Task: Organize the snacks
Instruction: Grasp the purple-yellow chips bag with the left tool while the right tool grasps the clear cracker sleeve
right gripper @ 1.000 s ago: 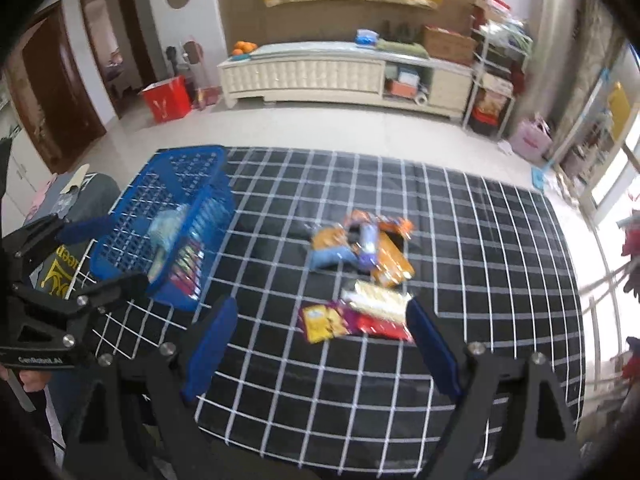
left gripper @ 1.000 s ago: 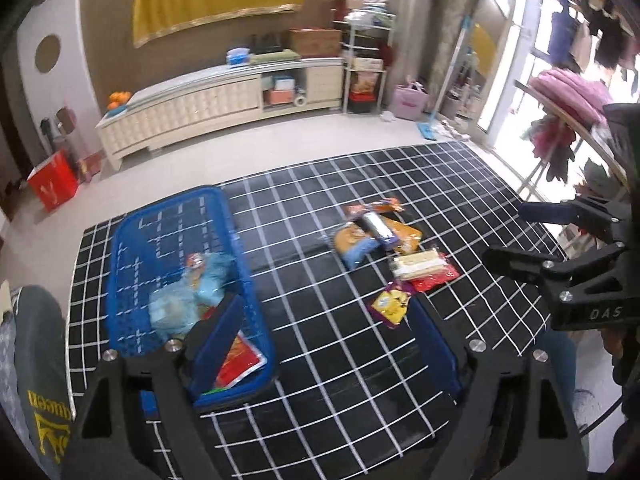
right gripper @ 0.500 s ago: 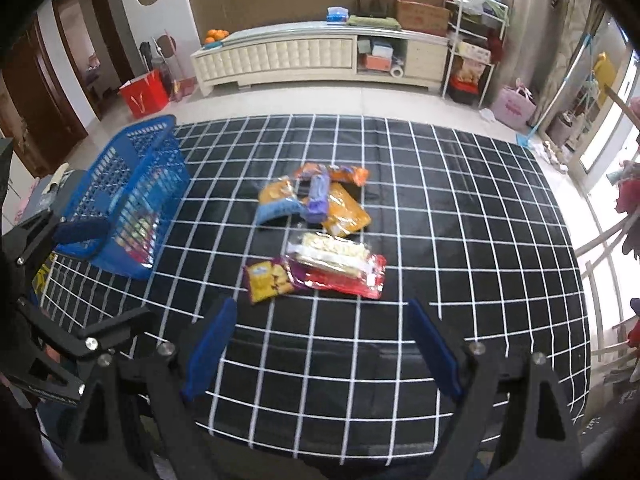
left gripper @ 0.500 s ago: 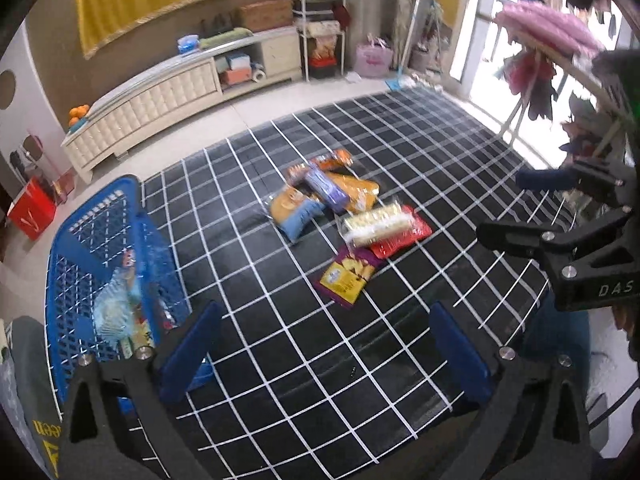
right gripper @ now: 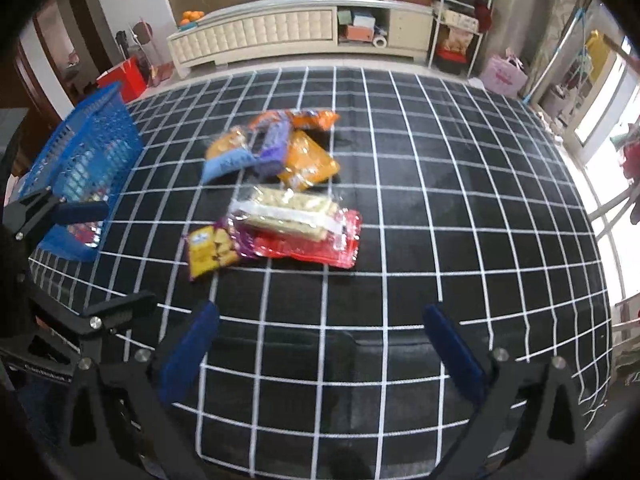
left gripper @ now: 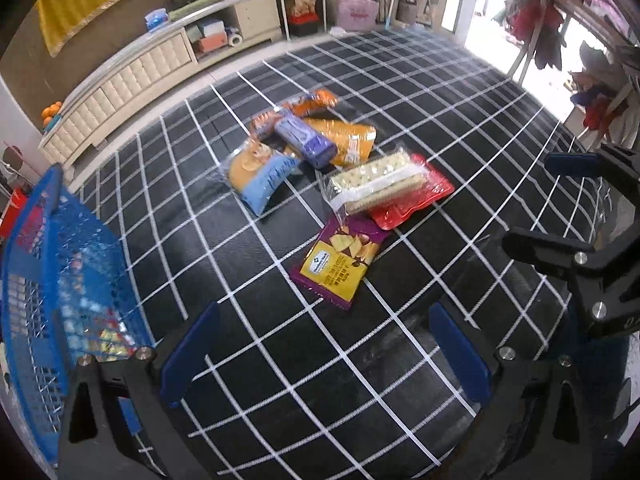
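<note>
**A:** Your left gripper (left gripper: 320, 344) is spread wide, holding nothing — hanging over the grid cloth (left gripper: 440, 92), near the purple-and-yellow chip bag (left gripper: 340, 258).

**B:** Bag's long axis?

**A:** In your left view it runs from lower-left to upper-right, upper end tucked under the clear cracker pack (left gripper: 374, 182). That pack lies across the red pouch (right gripper: 308, 246), long axis near side-to-side in your right view.

**B:** Right side?

**A:** Your right gripper (right gripper: 320, 344) is wide too, empty. Blue basket (right gripper: 84, 156) sits well left of the pile — packets inside it.
</note>
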`<state>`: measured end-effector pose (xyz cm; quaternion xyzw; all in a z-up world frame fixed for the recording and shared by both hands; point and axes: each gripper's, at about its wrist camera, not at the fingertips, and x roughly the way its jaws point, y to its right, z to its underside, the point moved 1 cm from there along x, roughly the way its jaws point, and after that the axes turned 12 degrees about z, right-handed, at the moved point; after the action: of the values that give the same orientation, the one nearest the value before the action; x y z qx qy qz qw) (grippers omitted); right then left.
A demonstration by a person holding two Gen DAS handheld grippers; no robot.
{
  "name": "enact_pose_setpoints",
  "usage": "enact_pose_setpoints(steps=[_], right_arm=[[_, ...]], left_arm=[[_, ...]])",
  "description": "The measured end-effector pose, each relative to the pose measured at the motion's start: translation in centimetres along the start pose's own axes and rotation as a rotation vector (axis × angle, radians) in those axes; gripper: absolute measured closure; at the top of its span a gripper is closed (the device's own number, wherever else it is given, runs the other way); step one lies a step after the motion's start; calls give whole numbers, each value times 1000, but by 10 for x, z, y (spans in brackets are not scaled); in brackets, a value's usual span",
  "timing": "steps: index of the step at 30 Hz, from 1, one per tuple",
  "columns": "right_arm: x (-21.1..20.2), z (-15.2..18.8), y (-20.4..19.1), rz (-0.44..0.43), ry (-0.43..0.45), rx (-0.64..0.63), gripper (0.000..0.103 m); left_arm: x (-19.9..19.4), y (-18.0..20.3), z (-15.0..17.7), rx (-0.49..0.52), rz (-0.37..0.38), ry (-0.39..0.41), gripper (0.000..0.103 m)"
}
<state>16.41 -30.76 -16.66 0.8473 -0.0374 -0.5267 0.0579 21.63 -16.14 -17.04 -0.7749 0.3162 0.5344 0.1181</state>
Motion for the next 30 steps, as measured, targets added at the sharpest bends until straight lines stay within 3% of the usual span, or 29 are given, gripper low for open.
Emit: enact_pose_setpoints(steps=[9, 22, 26, 30], right_arm=[[32, 15, 4, -6, -26, 31, 0], [41, 21, 21, -40, -53, 124, 0], [39, 24, 25, -69, -59, 126, 0], [38, 23, 25, -57, -62, 105, 0]], left_arm=[[54, -10, -13, 51, 11, -74, 0], [94, -12, -34, 134, 29, -121, 1], [96, -14, -35, 102, 100, -127, 14], [91, -17, -33, 94, 96, -107, 20]])
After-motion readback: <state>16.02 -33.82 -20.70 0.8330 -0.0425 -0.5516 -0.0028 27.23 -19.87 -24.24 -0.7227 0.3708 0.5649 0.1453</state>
